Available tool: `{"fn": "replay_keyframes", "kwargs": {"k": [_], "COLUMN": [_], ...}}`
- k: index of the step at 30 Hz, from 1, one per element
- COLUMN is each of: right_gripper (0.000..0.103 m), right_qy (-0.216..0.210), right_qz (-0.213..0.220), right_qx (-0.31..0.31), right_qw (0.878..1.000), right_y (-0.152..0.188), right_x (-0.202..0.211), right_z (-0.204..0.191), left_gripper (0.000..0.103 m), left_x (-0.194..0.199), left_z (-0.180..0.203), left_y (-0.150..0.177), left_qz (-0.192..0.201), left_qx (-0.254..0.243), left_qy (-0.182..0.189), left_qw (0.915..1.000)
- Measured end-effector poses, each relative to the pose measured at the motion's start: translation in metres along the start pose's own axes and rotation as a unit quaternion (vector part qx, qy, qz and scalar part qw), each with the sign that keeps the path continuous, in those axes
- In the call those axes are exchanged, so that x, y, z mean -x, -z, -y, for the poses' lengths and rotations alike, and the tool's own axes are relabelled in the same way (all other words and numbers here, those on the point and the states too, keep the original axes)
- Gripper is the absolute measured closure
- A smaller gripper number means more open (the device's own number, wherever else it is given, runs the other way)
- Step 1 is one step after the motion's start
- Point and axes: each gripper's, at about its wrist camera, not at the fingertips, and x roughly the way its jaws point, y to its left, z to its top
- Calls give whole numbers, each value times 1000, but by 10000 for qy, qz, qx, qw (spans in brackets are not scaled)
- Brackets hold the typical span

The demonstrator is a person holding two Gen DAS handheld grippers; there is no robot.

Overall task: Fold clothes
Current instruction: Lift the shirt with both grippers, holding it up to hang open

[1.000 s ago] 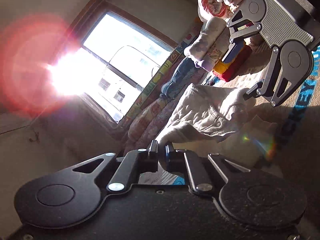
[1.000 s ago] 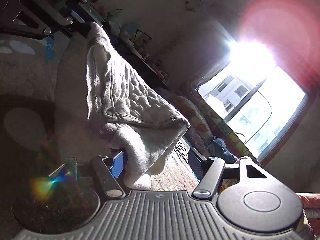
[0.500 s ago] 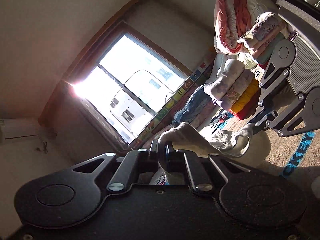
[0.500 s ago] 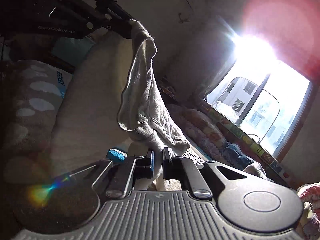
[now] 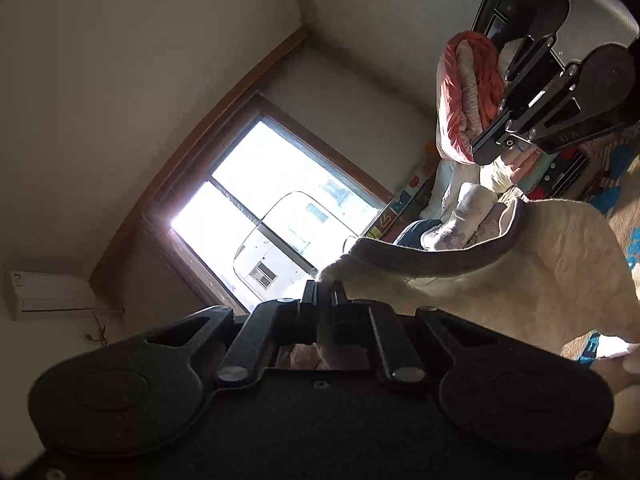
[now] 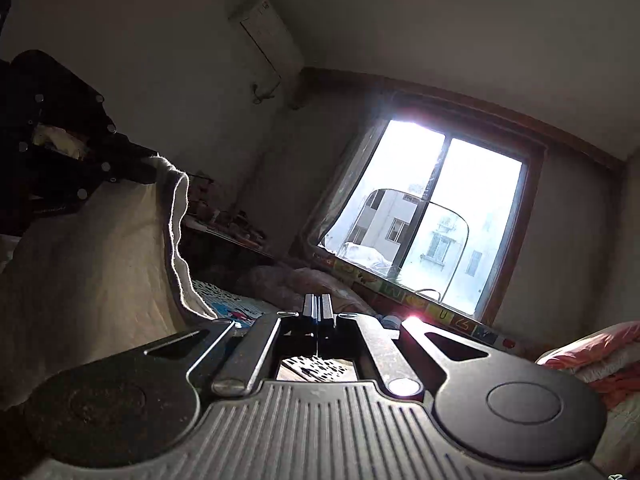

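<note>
A cream quilted garment (image 5: 520, 272) hangs from my left gripper (image 5: 324, 294), which is shut on its hem. In the right wrist view the same garment (image 6: 92, 248) drapes down from the dark left gripper (image 6: 132, 172) at the left, its lit edge ending just left of my fingers. My right gripper (image 6: 318, 308) has its fingers pressed together, and no cloth shows between them. From the left wrist view, the right gripper (image 5: 480, 154) sits above the garment's far corner, and I cannot tell whether they touch.
A bright window (image 6: 432, 220) fills the far wall, with an air conditioner (image 6: 268, 36) high to its left. Below lies a bed with a patterned sheet (image 6: 236, 308). Orange and white folded bedding (image 5: 468, 92) is stacked by the window, and a cluttered shelf (image 6: 232, 224) stands behind the garment.
Both grippers have risen and tilted towards the window and ceiling, lifting the garment. Half a second ago cloth sat between the right fingers; now none shows there.
</note>
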Motion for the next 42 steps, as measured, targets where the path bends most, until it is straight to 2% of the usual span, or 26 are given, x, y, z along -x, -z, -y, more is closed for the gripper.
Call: {"fn": "replay_keyframes", "kwargs": {"k": [2, 6, 7, 9, 10, 11, 15, 16, 18, 20, 22, 26, 32, 38, 42], "right_gripper": [102, 100, 96, 64, 34, 21, 23, 28, 46, 81, 91, 93, 93, 93, 93], "right_qy": [114, -441, -612, -912, -1040, -1100, -1330, -1362, -1289, -1346, -1122, -675, -293, -349, -499], "right_qz": [68, 38, -8, -120, -187, -306, -896, -1023, -1211, -1238, -1123, -769, -294, -54, -210], "right_qx": [39, -438, -511, -663, -740, -784, -682, -673, -828, -1299, -1325, -1404, -1158, -792, -791], "right_qw": [9999, 9981, 9968, 9936, 9916, 9904, 9847, 9831, 9807, 9745, 9784, 9848, 9924, 9962, 9954], "right_y": [-10, -9, -7, -1, 2, 6, 29, 35, 42, 48, 46, 29, -5, -31, -32], "right_x": [14, 42, 47, 56, 59, 59, 55, 50, 34, 23, 23, 37, 58, 94, 100], "right_z": [9, 14, 9, -5, -15, -22, -73, -84, -87, -75, -62, -27, 12, 20, 20], "left_gripper": [97, 97, 97, 98, 97, 97, 97, 97, 97, 97, 97, 97, 98, 98, 98], "left_x": [7, 8, 9, 9, 10, 9, 14, 15, 17, 20, 21, 21, 30, 57, 66], "left_z": [2, 4, 2, 1, 2, 2, 3, 3, 4, 2, -1, -11, -25, -42, -40], "left_y": [-8, -13, -14, -14, -14, -16, -21, -22, -25, -26, -26, -24, -29, -39, -40], "left_qz": [61, 50, 53, 53, 54, 71, 154, 173, 209, 228, 216, 191, 325, 539, 561], "left_qx": [-34, 42, 94, 140, 154, 149, 158, 156, 135, 122, 120, 153, 184, 354, 448], "left_qy": [65, 182, 221, 279, 306, 315, 351, 360, 368, 357, 314, 185, 82, 256, 420], "left_qw": [10000, 9998, 9997, 9995, 9994, 9994, 9991, 9991, 9990, 9990, 9992, 9995, 9993, 9976, 9965]}}
